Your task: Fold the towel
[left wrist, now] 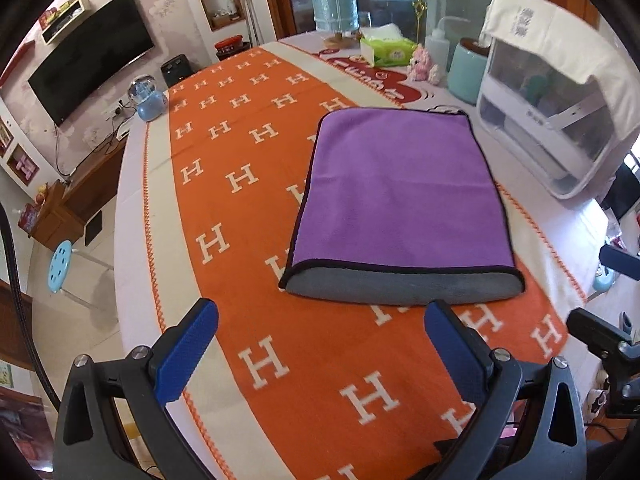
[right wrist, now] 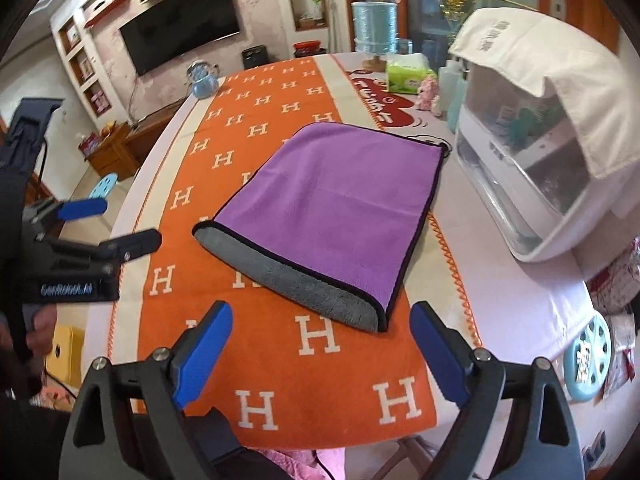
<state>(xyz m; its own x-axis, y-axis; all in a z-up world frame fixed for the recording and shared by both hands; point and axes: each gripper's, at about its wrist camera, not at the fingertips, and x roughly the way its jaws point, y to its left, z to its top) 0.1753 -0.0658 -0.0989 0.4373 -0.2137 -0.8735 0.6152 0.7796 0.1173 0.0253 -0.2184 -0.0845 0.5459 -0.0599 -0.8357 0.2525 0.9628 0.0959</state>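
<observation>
A purple towel (left wrist: 396,192) with a grey underside and black trim lies folded on the orange H-patterned cloth (left wrist: 248,184); its grey fold faces me. It also shows in the right wrist view (right wrist: 336,204). My left gripper (left wrist: 320,320) is open and empty, hovering just short of the towel's near edge. My right gripper (right wrist: 322,320) is open and empty, near the towel's near right corner. The left gripper (right wrist: 92,220) also shows at the left of the right wrist view.
A white plastic box (left wrist: 556,128) draped with a white cloth stands to the right of the towel. A tissue pack (left wrist: 388,50), a teal jar (left wrist: 466,72), a pink toy (left wrist: 422,64) and a blue lamp (left wrist: 334,4) stand at the far end. The table edge (left wrist: 132,216) runs along the left.
</observation>
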